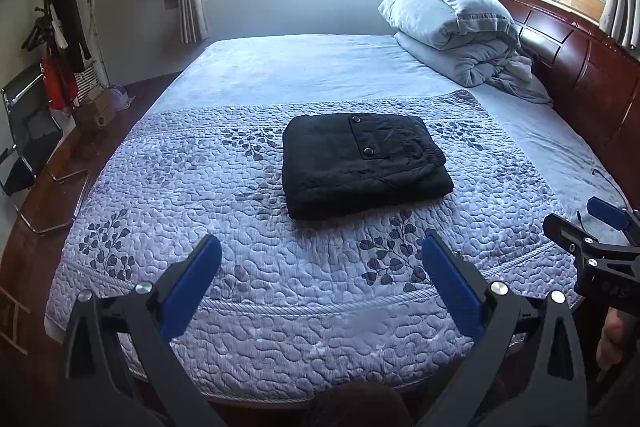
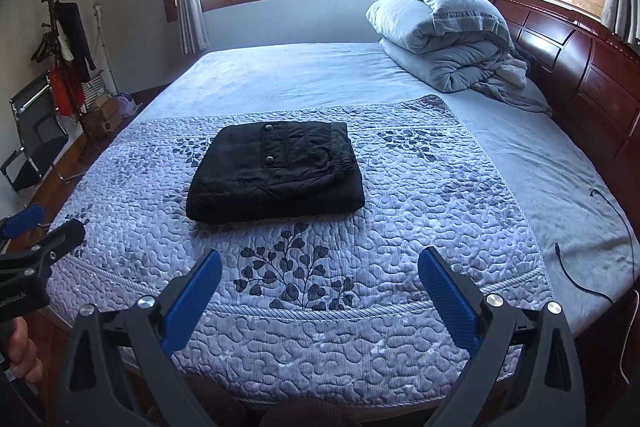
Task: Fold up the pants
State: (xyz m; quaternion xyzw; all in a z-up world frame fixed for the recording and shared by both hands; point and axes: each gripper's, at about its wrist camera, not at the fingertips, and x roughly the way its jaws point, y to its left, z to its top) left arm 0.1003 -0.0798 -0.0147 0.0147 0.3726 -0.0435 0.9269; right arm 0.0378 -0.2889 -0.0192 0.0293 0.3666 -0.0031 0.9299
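Note:
Black pants (image 1: 362, 165) lie folded into a compact rectangle on the quilted bedspread (image 1: 208, 211), a snap pocket on top. They also show in the right wrist view (image 2: 276, 173). My left gripper (image 1: 320, 259) is open and empty, held back over the bed's near edge, well short of the pants. My right gripper (image 2: 320, 271) is open and empty too, likewise back from the pants. The right gripper shows at the right edge of the left wrist view (image 1: 592, 227); the left gripper shows at the left edge of the right wrist view (image 2: 36, 231).
A rolled grey duvet (image 1: 456, 31) lies by the wooden headboard (image 1: 580, 67) at the far right. A black cable (image 2: 616, 235) lies on the sheet at right. A chair (image 1: 28, 123), coat rack (image 1: 56, 27) and boxes stand left of the bed.

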